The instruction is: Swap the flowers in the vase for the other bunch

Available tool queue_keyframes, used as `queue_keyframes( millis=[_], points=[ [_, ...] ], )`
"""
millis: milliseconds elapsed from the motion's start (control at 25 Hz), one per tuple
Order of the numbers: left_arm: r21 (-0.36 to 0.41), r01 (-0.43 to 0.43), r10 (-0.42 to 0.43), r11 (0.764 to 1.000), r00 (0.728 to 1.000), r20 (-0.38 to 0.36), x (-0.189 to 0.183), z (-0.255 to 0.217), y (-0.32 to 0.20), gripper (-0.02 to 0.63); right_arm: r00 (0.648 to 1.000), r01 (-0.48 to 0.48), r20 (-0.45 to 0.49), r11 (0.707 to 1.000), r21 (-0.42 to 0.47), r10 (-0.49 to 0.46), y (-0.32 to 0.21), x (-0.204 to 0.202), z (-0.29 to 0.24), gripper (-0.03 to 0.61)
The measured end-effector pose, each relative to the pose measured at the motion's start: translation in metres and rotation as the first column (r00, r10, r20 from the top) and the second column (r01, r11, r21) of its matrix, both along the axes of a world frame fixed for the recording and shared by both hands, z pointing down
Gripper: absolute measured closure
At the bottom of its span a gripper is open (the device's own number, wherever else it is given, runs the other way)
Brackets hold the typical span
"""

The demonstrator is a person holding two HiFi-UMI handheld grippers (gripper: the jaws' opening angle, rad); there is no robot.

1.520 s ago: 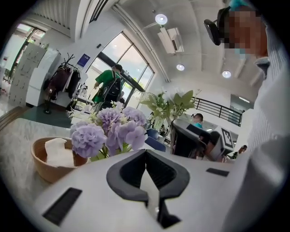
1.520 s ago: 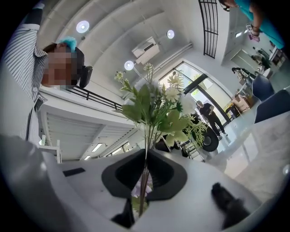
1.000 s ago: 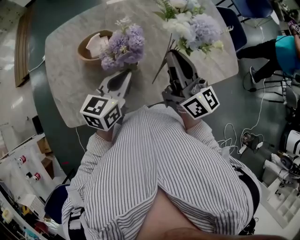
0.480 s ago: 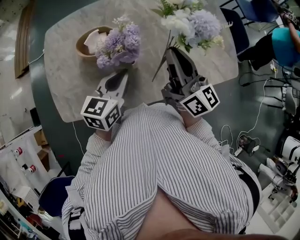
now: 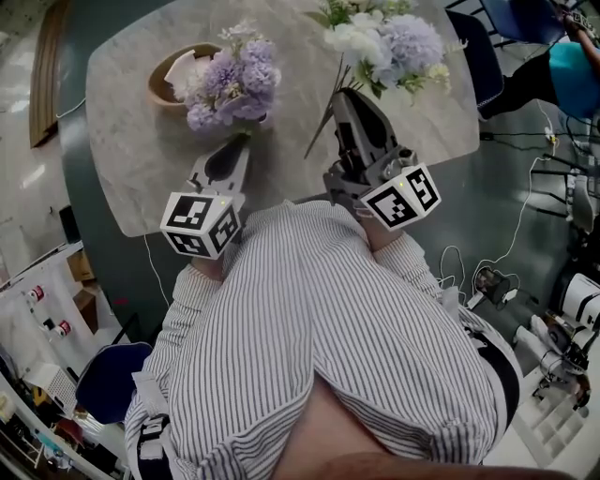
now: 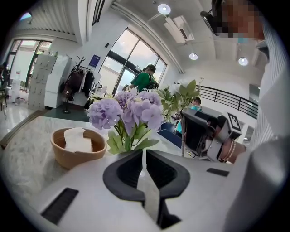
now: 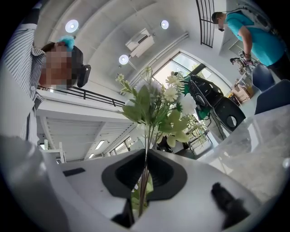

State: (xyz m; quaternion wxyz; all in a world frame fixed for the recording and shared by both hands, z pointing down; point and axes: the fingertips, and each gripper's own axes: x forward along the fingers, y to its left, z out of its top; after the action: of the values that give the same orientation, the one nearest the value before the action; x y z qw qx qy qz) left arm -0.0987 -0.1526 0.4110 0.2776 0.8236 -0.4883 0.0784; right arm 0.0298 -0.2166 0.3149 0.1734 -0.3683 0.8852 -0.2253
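My left gripper (image 5: 241, 145), jaws closed, tips just under the purple bunch (image 5: 231, 80) at upper left of the tabletop (image 5: 131, 159), my right gripper (image 5: 345, 96), jaws clamping the white bunch (image 5: 384, 42) by its stems, upper right.

We get bright, even light from ceiling lamps (image 6: 163, 8) and big windows (image 6: 131, 54). Both gripper views bulge, darkening at their corners.

— Cut off anywhere?
— Top of the white-and-lilac bunch (image 5: 384, 42), lost past the upper edge of the head view.
— Hidden?
— Lower stems of the purple bunch (image 6: 131, 111), behind the left gripper (image 6: 143, 153), lower centre of its own view. Near table (image 5: 131, 159) edge, under the striped shirt (image 5: 319, 347).
— Inside the bowl (image 5: 154, 84)?
— White, too indistinct to name.
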Motion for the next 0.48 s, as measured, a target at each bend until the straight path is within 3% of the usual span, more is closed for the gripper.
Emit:
queue_keyframes(
  millis=[280,480],
  points=[
    [-0.037,0.011,-0.010,0.999,1.000,0.025,-0.001,0.010,0.000,0.589,1.000,-0.003,-0.004,1.000,-0.018,0.003,0.003,0.003,0.004,0.548],
    [-0.068,0.024,-0.021,0.997,0.999,0.037,0.003,0.022,-0.003,0.492,1.000,-0.021,-0.010,0.999,-0.039,0.021,0.004,0.013,0.011,0.548]
  ],
)
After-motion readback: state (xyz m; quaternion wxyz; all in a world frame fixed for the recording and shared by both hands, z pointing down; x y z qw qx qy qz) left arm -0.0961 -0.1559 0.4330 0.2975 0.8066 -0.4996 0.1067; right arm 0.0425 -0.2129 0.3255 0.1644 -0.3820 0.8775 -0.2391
